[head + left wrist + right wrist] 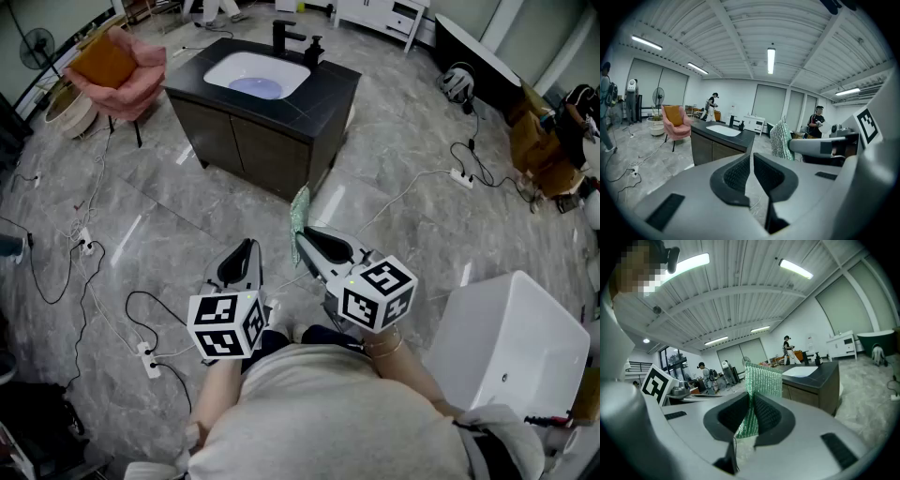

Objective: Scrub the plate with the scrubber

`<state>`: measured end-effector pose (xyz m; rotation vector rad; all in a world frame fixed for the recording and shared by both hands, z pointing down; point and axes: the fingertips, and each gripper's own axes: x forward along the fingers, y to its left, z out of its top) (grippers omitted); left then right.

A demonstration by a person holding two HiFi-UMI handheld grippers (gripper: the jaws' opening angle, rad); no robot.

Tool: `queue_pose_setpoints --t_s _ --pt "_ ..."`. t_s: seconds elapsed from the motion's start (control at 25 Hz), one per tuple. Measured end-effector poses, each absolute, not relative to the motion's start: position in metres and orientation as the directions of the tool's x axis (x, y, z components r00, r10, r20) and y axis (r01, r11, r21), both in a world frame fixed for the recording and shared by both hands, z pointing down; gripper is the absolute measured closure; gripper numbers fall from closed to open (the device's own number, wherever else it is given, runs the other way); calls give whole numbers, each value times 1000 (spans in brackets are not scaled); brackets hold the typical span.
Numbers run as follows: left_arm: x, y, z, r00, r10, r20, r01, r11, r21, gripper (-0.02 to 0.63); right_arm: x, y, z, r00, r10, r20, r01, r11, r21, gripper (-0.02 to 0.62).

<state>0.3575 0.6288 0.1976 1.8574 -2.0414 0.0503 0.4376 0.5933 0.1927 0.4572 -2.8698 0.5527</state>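
Down in front of the person: two hand-held grippers side by side over a grey marbled floor (141, 216), both pointing towards a sink cabinet (253, 131).
Left gripper (242, 255): jaws brought together with only a thin slit between the ribbed pads, nothing in them. Its own view (751, 161) shows bare floor past the tips.
Right gripper (302, 234): jaws clamped on the lower edge of the scrubber. In its own view (751, 404) the green mesh is pinched between the two pads.
Scrubber (299, 211): a green, netted pad standing upright out of the right jaws (761, 380), also seen from the left gripper view (780, 139) to the right of that gripper's tips.
Marker cubes: one on each gripper – left (225, 325), right (378, 292) – close to the person's body.
Sink cabinet: dark fronts and a black top, well ahead of the grippers, apart from both.
Basin (258, 75): white, oval, set into the black top.
Tap (286, 37): black, at the far edge of the basin.
Armchair (117, 70): pink, with an orange cushion (101, 61), left of the cabinet.
White tub (511, 342): to the person's right, near the right elbow.
Power strip (148, 359): white, on the floor to the left, black cables looping from it.
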Motion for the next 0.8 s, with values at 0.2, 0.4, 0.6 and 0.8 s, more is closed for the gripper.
queue_pose_setpoints --t_s 0.2,0.4,0.6,0.8 --pt "360 629 201 -36 -951 307 -960 119 254 569 439 596 194 -935 -258 243 -331 882 -336 545" --pt "364 630 200 -31 -958 284 -964 104 246 569 443 600 197 -935 -253 247 -327 883 -337 545" --pt "372 630 193 -9 -970 244 -963 74 259 569 446 601 191 -952 -232 201 -295 873 -388 535" --pt "373 630 174 -8 -987 158 -960 51 274 569 447 595 187 -957 -231 178 -283 880 -382 535"
